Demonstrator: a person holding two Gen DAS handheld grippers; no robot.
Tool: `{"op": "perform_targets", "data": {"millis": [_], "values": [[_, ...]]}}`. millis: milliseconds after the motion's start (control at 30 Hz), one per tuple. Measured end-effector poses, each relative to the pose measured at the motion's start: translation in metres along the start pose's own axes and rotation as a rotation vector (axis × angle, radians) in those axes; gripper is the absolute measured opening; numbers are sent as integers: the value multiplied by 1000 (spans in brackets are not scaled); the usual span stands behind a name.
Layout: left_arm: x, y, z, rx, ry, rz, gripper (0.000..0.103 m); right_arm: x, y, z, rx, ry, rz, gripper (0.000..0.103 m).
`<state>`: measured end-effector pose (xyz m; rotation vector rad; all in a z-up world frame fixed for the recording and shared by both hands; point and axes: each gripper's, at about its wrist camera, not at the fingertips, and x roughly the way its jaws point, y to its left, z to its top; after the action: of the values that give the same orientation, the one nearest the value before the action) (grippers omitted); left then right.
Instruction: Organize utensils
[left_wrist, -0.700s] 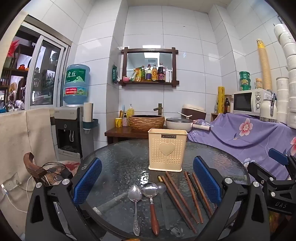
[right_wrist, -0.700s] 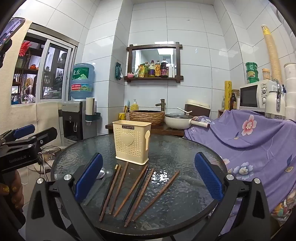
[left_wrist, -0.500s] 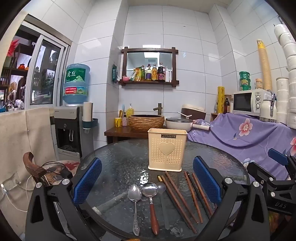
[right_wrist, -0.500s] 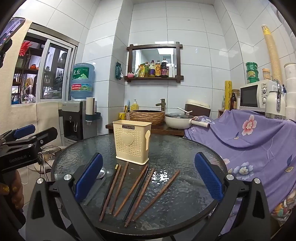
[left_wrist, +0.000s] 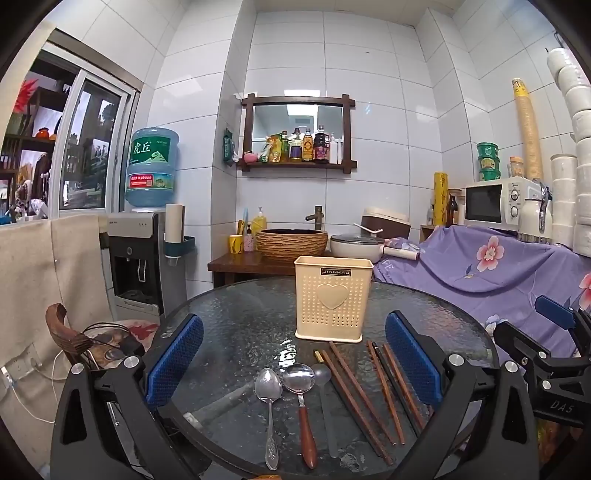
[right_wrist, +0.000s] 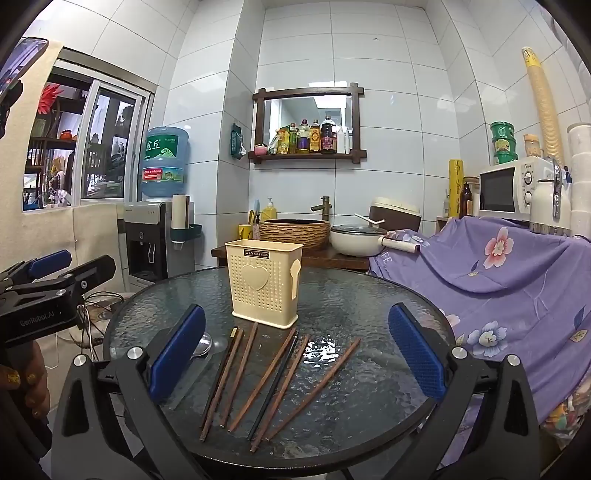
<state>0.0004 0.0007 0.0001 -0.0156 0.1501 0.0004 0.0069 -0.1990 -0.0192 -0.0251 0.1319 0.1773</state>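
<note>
A cream perforated utensil holder (left_wrist: 333, 299) (right_wrist: 265, 284) with a heart on its front stands upright on the round glass table (left_wrist: 240, 332) (right_wrist: 351, 306). In front of it lie a steel spoon (left_wrist: 269, 391), a wooden-handled spoon (left_wrist: 301, 391), a clear spoon (left_wrist: 323, 380) and several brown chopsticks (left_wrist: 354, 387) (right_wrist: 258, 380). My left gripper (left_wrist: 293, 354) hangs open over the spoons, nothing between its blue pads. My right gripper (right_wrist: 295, 350) hangs open above the chopsticks, likewise empty.
Behind the table stand a water dispenser (left_wrist: 144, 254), a woven basin (left_wrist: 291, 242) on a wooden stand and a white pot (left_wrist: 356, 249). A purple floral cloth (right_wrist: 498, 273) covers the right side, under a microwave (right_wrist: 509, 192). A hand (right_wrist: 26, 380) holds the left gripper's handle.
</note>
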Motion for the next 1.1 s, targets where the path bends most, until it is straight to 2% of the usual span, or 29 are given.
{"op": "perform_targets", "data": {"millis": [1100], "values": [[-1, 0, 0, -2, 3, -2, 97, 2, 2, -2, 4, 5, 1, 98]]}}
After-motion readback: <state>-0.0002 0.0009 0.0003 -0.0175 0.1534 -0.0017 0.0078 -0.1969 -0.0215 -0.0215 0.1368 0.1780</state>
